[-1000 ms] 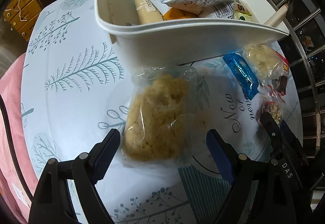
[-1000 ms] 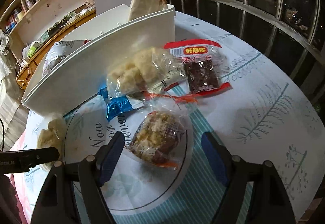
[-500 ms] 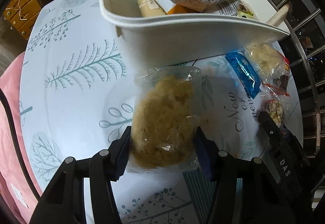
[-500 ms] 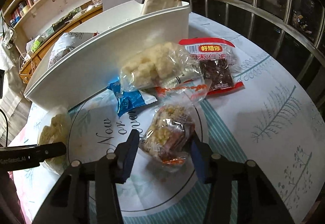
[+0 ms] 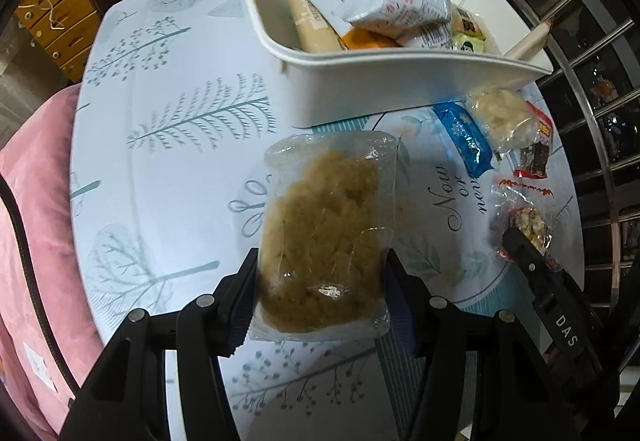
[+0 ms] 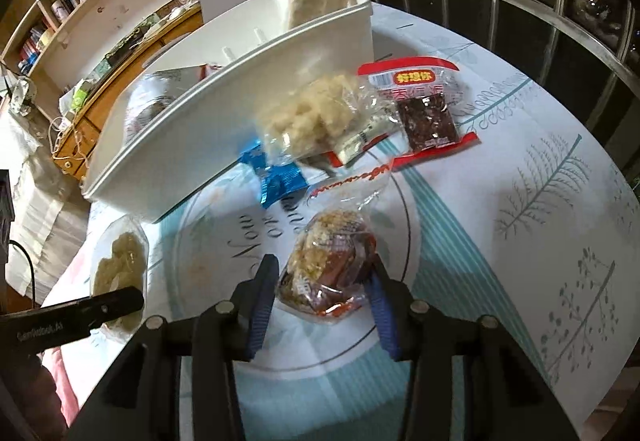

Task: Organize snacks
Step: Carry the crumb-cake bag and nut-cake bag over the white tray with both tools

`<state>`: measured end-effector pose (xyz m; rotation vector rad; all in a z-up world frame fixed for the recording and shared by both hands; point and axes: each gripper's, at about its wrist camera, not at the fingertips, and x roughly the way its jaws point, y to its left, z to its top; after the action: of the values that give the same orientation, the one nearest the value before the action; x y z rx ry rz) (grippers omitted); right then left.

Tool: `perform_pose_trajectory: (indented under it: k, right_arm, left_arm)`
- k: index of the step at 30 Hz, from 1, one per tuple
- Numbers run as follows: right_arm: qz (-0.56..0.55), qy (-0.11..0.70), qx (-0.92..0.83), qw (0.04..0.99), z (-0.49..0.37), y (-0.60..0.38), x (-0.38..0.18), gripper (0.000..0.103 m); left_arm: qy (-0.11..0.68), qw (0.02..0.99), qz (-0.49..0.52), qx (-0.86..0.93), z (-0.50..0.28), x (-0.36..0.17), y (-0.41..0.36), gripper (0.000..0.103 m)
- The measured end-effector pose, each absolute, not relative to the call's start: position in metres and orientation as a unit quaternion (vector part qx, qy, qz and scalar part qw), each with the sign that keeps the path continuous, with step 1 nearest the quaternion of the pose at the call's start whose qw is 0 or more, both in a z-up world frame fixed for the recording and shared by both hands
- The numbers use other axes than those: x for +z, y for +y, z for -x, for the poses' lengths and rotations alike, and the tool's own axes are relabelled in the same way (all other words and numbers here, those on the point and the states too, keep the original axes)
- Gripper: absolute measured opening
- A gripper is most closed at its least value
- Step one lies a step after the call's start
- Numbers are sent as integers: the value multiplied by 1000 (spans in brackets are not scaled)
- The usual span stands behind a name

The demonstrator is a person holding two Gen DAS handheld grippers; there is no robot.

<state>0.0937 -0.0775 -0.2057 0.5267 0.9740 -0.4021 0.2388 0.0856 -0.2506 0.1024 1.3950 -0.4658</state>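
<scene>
two tools clenched — left tool (image 5: 320, 305) squeezes the rice cake (image 5: 324, 241), right tool (image 6: 322, 299) the nut snack (image 6: 328, 265)

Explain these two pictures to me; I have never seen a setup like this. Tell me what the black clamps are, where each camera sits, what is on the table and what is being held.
There is no robot here. A person holds a hand-operated clamp in each hand, and each clamp carries a wide-angle camera looking forward along its two black fingers.

The left wrist view shows the left gripper. Its jaws have just been closing and now press on a clear bag of pale crumbly snack.

The right wrist view shows the right gripper, also just closing, pinching a clear wrapped nut snack.

Both hang over a round table with a tree-patterned cloth. On it stands a white bin already holding several packets. Beside the bin lie a blue packet, another pale puffed snack bag and a red-edged packet of dark pieces.
</scene>
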Motion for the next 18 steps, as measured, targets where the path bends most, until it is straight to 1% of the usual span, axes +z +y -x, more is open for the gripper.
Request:
perform_pose_trajectory:
  k: [5, 10, 18]
  right_arm:
    - [-222, 465, -162, 842, -97, -60, -183, 44]
    - [-202, 461, -124, 855, -109, -42, -160, 44]
    - [-173, 444, -59, 878, -135, -14, -125, 44]
  left_arm:
    - [630, 750, -35, -202, -238, -223, 103, 56]
    - [628, 754, -21, -192, -250, -204, 114, 56]
    - [600, 779, -7, -182, -281, -163, 137, 56]
